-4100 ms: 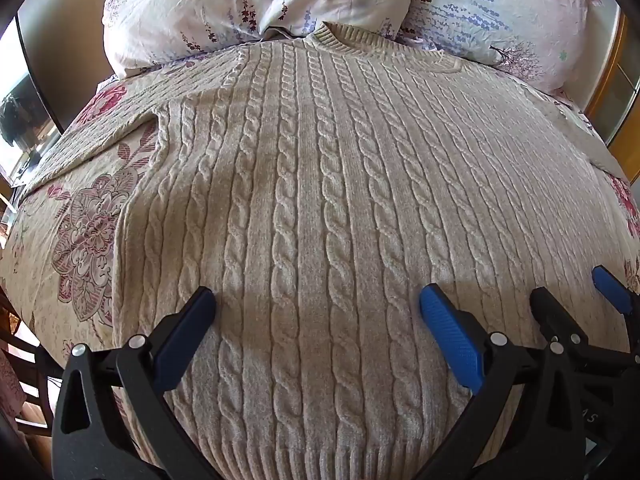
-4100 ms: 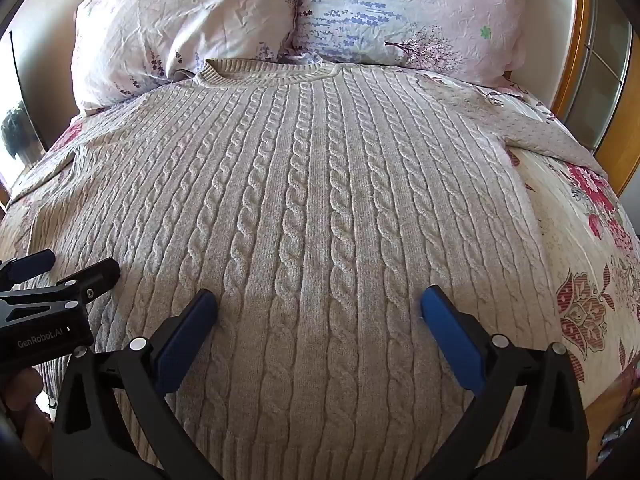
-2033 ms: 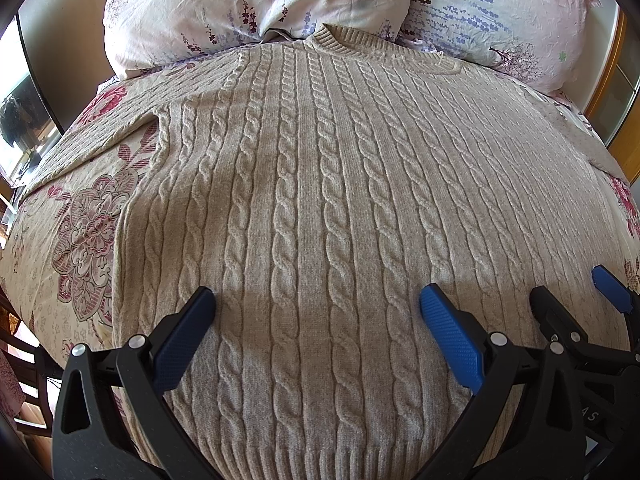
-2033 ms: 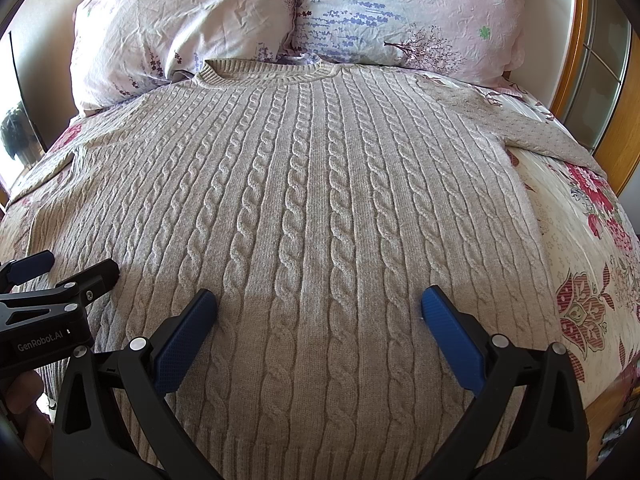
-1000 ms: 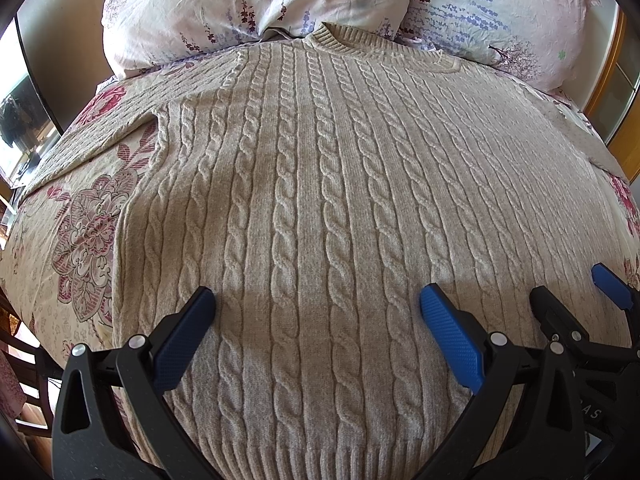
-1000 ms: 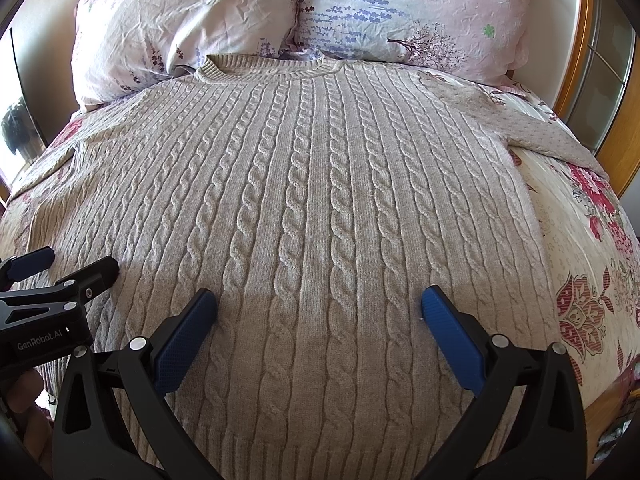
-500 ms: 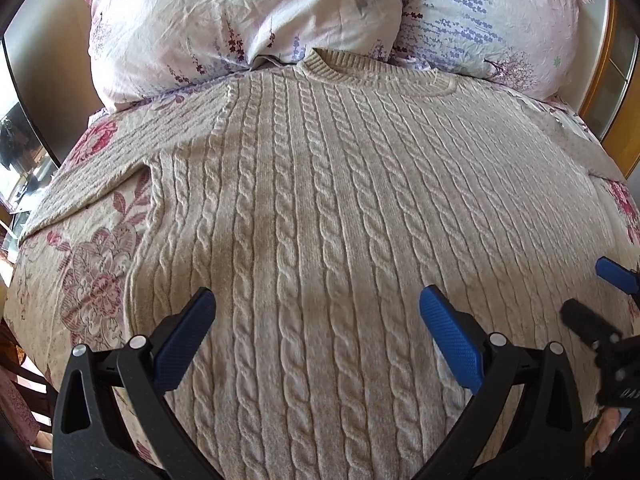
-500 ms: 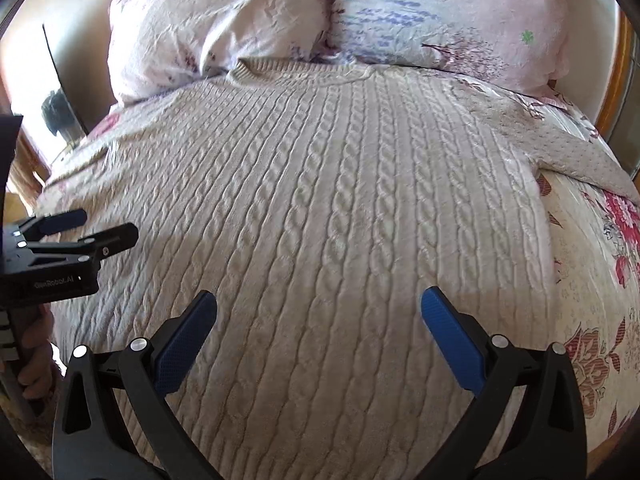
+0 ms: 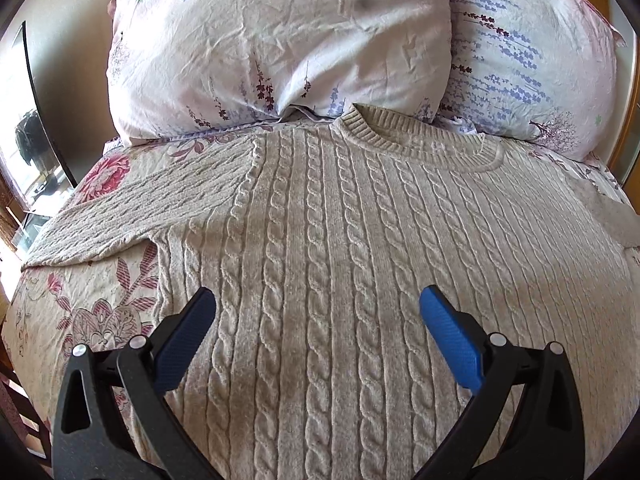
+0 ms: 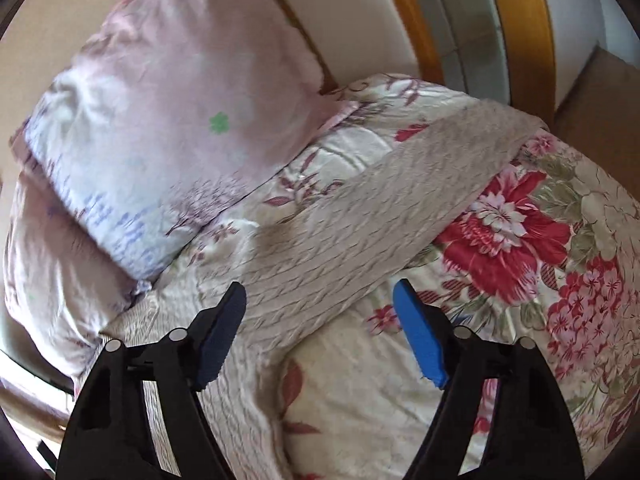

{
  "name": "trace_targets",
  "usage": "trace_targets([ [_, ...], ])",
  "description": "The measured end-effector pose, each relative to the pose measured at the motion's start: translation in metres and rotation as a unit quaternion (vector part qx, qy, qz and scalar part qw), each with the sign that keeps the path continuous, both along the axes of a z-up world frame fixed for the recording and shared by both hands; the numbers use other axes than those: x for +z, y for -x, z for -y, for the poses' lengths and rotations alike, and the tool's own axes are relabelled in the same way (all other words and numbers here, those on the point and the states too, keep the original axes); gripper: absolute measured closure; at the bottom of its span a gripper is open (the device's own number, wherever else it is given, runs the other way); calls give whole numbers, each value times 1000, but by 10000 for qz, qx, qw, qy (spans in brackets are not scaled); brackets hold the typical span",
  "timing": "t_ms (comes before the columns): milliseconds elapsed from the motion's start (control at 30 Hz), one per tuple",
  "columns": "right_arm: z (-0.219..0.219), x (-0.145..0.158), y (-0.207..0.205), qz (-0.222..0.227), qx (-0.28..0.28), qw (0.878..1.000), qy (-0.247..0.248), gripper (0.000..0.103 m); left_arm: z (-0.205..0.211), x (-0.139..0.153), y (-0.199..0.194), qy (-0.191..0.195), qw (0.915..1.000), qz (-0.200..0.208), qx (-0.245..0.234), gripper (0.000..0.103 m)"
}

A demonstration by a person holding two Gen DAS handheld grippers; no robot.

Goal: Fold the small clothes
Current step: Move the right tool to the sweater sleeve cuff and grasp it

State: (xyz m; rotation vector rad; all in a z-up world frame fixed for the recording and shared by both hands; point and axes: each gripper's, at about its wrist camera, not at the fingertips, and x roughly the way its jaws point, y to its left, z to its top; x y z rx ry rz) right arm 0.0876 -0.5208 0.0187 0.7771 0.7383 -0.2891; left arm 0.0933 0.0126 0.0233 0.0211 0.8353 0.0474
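Jaws, left gripper (image 9: 316,332): spread wide and holding nothing, poised above the lower chest of the sweater, blue pads on either side of the central cable columns.
Jaws, right gripper (image 10: 320,330): also spread wide and holding nothing, aimed at the sweater's right sleeve (image 10: 360,216); this view is motion-blurred, so whether the pads touch the knit cannot be told.
Sweater (image 9: 360,264): beige cable-knit, lying flat and face up on the floral bedspread (image 9: 80,300), its ribbed collar (image 9: 420,140) just beside the two pillows (image 9: 280,48).
Sleeves: the left sleeve (image 9: 140,208) stretches out sideways over the bedspread; the right sleeve runs diagonally toward the wooden bed frame (image 10: 520,40).
Handling, as a judgement: thick, soft and limp knit, fairly heavy for clothing, likely to sag and stretch if lifted by one point, but not slippery or fragile.
Where to grip: probably the sleeve near its cuff, pinching the full thickness, so that it can be laid across the chest.
Risk: a shallow pinch may catch only the top layer of knit or drag the bedspread along.
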Motion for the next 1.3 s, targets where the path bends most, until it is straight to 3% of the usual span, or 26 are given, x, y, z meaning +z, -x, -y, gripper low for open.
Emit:
trace_targets([
  [167, 39, -31, -8, -276, -679, 9953, -632, 45, -8, -13, -9, 316, 9988, -364, 1, 2],
  [433, 58, -45, -10, 42, -991, 9895, -1054, 62, -16, -14, -8, 688, 9970, -356, 24, 2],
  [733, 69, -56, -5, 570, -1407, 9771, -1489, 64, -17, -15, -10, 766, 9962, -412, -39, 2],
  [800, 73, -60, -4, 607, -1517, 9728, -1645, 71, -19, -15, -10, 834, 9957, -405, -43, 2],
  [867, 78, -65, -6, 527, -1588, 9702, -1755, 89, -20, -14, -9, 899, 9952, -386, -45, 2],
  [967, 74, -55, -11, 497, -1391, 9796, -1360, 93, -22, -14, -8, 1009, 9943, -350, -51, 2],
  [1067, 56, -24, -17, 860, -1042, 9864, -938, 93, -24, -14, -8, 1105, 9933, -333, -51, 2],
  [1200, 11, 28, -28, 1547, -191, 9863, -539, 93, -26, -13, -7, 1171, 9926, -304, -49, 2],
  [1300, -41, 54, -38, 1905, 620, 9785, -484, 94, -26, -13, -7, 1194, 9924, -296, -51, 2],
])
